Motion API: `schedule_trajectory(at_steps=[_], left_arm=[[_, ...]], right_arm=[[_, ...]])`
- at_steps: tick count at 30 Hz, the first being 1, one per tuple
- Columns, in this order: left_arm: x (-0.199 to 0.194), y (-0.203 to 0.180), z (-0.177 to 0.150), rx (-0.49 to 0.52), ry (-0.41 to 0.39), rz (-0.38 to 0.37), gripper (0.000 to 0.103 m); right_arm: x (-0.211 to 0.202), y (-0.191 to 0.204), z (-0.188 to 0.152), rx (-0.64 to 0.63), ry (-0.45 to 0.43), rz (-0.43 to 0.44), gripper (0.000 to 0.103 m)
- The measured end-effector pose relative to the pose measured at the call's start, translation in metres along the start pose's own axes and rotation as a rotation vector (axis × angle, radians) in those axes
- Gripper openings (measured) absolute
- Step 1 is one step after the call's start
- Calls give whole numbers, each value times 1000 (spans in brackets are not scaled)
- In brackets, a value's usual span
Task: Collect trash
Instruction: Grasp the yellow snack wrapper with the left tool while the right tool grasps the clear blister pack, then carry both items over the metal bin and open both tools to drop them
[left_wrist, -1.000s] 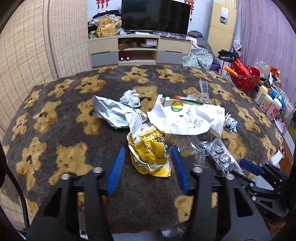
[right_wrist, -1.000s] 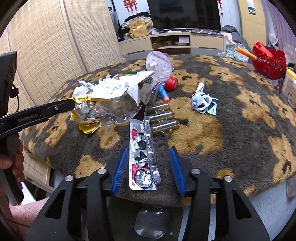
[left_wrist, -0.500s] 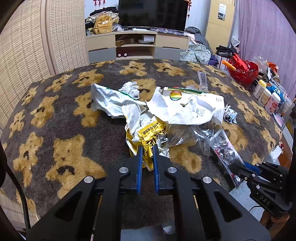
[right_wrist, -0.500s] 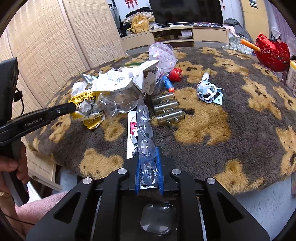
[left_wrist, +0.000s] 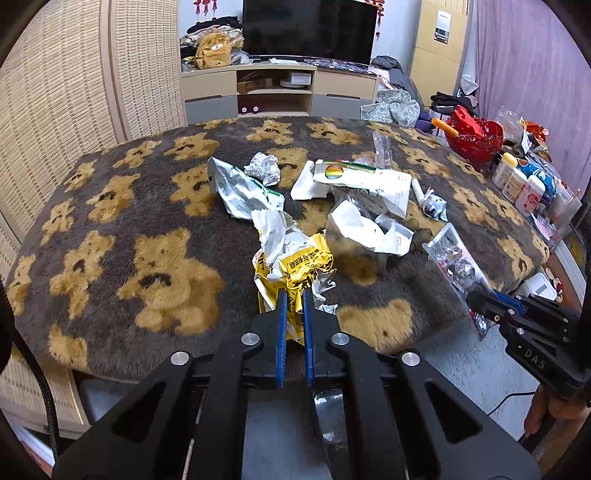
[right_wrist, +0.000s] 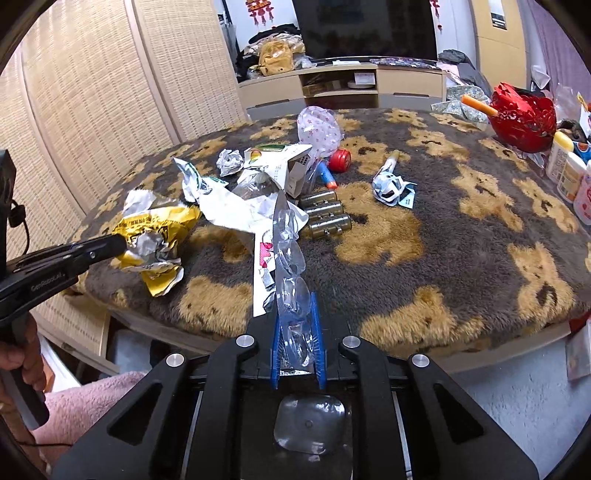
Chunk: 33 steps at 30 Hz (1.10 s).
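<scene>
On black handle (right_wrist: 46, 277): "GenRoboLab"

A dark flat television screen (left_wrist: 306, 31) tops the pale wooden media cabinet (left_wrist: 280, 90). Left of the cabinet sits a mustard-yellow fabric bag (left_wrist: 212, 51); right of it, nearer, a red openwork plastic basket (left_wrist: 474, 138) and white plastic bottles (left_wrist: 517, 184).

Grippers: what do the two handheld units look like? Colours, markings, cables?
Both matte black plastic with silver pivot bolts and blue ribbed pads on the fingers. Left gripper reads "GenRoboLab"-like lettering from the right wrist view, with a black cable. Right gripper shows "DAS". Pink fleece sleeve or trouser.
</scene>
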<state>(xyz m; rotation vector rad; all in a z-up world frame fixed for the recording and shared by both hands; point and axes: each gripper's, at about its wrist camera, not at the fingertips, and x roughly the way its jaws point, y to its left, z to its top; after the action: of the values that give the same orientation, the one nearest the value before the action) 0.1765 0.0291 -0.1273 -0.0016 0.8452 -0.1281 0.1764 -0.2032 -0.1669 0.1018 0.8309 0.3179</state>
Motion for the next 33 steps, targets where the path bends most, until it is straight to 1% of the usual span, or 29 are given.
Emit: schedule_trajectory(at_steps=[8, 12, 16, 24, 27, 30, 33], left_arm=[[-29, -4, -31, -10, 1, -13, 7], [-44, -14, -49, -3, -4, -34, 7], [-51, -26, -71, 6, 1, -45, 7], [-37, -38, -116, -10, 65, -108, 7], [-27, -42, -129, -18, 91, -124, 7], [-12, -45, -142, -33, 121, -147, 7], [6, -53, -157, -26, 164, -174, 7]], right_arm=[[-30, -1, -19, 2, -14, -18, 16], [-44, -2, -34, -1, -12, -23, 16], [-52, -3, -47, 4, 1, -28, 16], [-51, -6, -79, 28, 60, -34, 16], [-41, -10, -93, 54, 98, -25, 16], [-27, -16, -106, 101, 143, 6, 16], [-12, -19, -119, 115, 182, -1, 16]])
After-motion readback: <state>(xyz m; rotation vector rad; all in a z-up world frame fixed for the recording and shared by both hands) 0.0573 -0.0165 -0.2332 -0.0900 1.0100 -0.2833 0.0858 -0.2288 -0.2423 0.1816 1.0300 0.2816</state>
